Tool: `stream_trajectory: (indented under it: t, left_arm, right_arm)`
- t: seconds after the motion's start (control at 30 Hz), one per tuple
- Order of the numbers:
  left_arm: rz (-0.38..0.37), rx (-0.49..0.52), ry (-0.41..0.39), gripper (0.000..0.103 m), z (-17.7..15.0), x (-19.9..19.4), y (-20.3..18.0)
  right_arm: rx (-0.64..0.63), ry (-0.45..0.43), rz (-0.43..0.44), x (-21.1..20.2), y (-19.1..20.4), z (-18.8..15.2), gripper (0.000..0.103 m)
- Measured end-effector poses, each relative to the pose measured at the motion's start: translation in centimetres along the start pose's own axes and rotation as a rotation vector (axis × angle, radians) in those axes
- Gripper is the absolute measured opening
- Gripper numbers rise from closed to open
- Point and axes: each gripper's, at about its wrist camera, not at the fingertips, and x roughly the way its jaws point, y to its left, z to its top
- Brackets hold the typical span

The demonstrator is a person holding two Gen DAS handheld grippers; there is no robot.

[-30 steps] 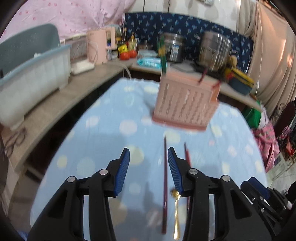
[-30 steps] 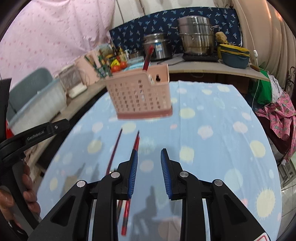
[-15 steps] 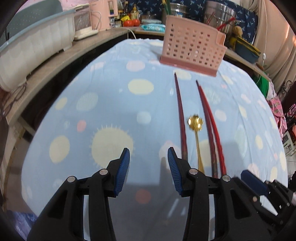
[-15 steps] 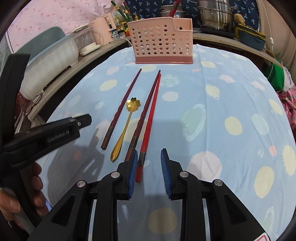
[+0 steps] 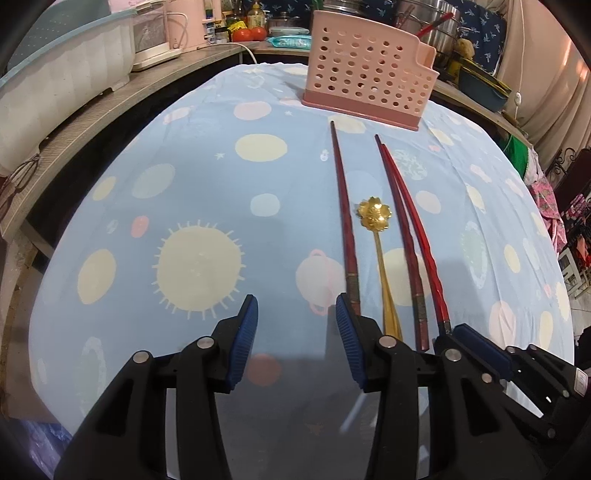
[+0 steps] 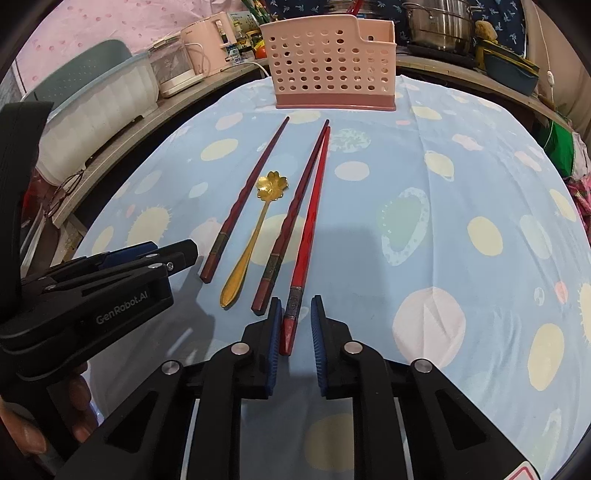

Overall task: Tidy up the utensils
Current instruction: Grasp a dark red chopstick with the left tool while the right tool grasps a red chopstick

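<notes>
Three chopsticks and a gold flower spoon (image 6: 258, 218) lie on the blue dotted tablecloth (image 6: 443, 229), in front of a pink perforated utensil basket (image 6: 332, 62). My right gripper (image 6: 294, 328) is open, its blue pads either side of the near end of the bright red chopstick (image 6: 310, 229), not closed on it. A dark red chopstick (image 6: 291, 218) lies just left of it, another (image 6: 247, 199) left of the spoon. My left gripper (image 5: 294, 332) is open and empty, low over the cloth beside the leftmost chopstick (image 5: 343, 214). The spoon (image 5: 375, 229) and basket (image 5: 365, 85) show there too.
A counter (image 5: 74, 122) along the left holds a white-and-teal tub (image 5: 55, 85), a pink kettle (image 6: 210, 40) and jars. Steel pots (image 6: 439, 22) stand behind the basket. Clothes and a green bag (image 6: 557, 144) hang off the table's right side.
Both grippers have dropped and pulled back toward the near ends of the utensils. The right gripper's pads now straddle the red chopstick's end. Nothing on the table has moved.
</notes>
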Motion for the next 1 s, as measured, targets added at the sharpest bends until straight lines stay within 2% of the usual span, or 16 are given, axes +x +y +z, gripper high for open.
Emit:
stream_trajectory:
  t: [0.13,0.3,0.63,0.9,1.0]
  left_arm:
    - [-0.014,0.009,-0.005,0.048,0.1,0.0,-0.4]
    - [-0.029,0.014,0.005,0.048,0.4,0.4,-0.9]
    - [-0.011,0.039,-0.001,0.047,0.5,1.2,-1.6]
    - [-0.027,0.058,-0.006,0.018,0.3,1.2,-1.6]
    - [-0.041,0.055,-0.005,0.011,0.3,1.1,-1.5]
  right_arm:
    - [0.012,-0.002,0.002,0.1,-0.5,0.0,0.009]
    - [0.017,-0.004,0.001,0.1,-0.6,0.0,0.008]
    - [0.025,-0.002,0.004,0.1,-1.0,0.1,0.008]
    - [0.028,-0.003,0.005,0.1,-1.0,0.1,0.008]
    - [0.029,-0.003,0.005,0.0,-1.0,0.1,0.008]
